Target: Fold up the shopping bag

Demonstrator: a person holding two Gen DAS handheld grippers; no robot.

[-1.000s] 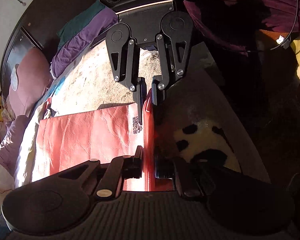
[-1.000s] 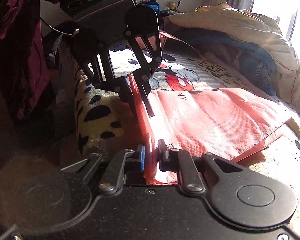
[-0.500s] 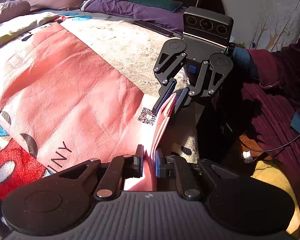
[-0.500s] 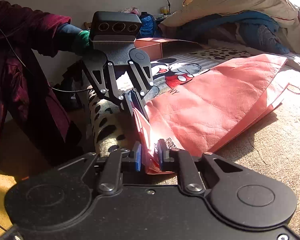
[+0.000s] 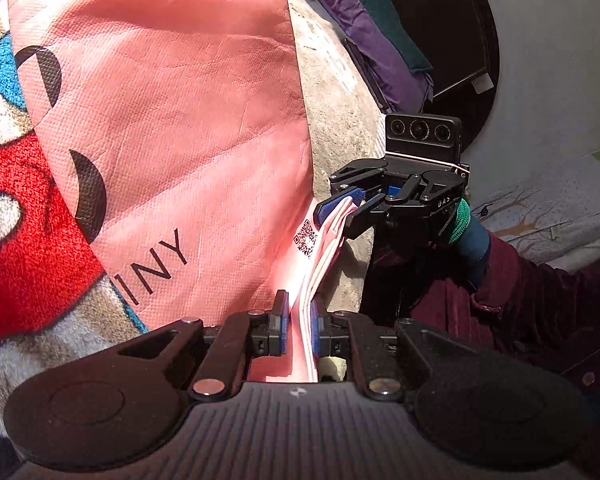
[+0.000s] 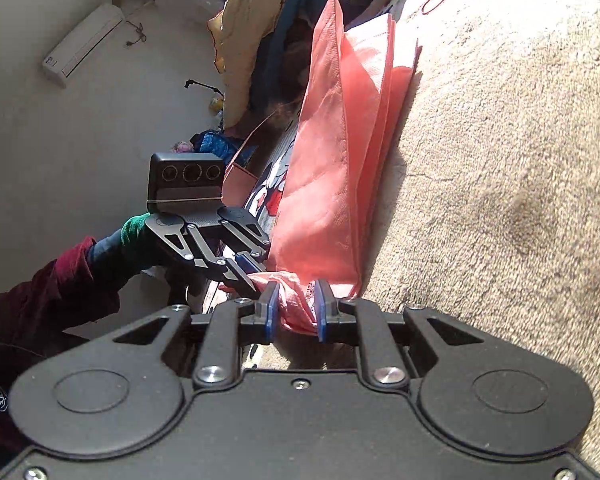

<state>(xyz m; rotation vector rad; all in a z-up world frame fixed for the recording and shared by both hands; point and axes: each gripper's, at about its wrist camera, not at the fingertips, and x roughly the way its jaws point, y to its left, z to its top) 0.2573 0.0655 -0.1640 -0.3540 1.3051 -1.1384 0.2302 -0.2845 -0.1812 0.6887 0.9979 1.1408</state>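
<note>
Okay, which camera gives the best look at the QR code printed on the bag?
The left wrist view: the QR code faces it, sunlit, near the right gripper. The right wrist view shows the pink shopping bag edge-on, its code hidden.

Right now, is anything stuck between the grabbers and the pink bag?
No. The left gripper and the right gripper both pinch the pink shopping bag directly along one edge. Nothing visible sits between pads and bag.
</note>
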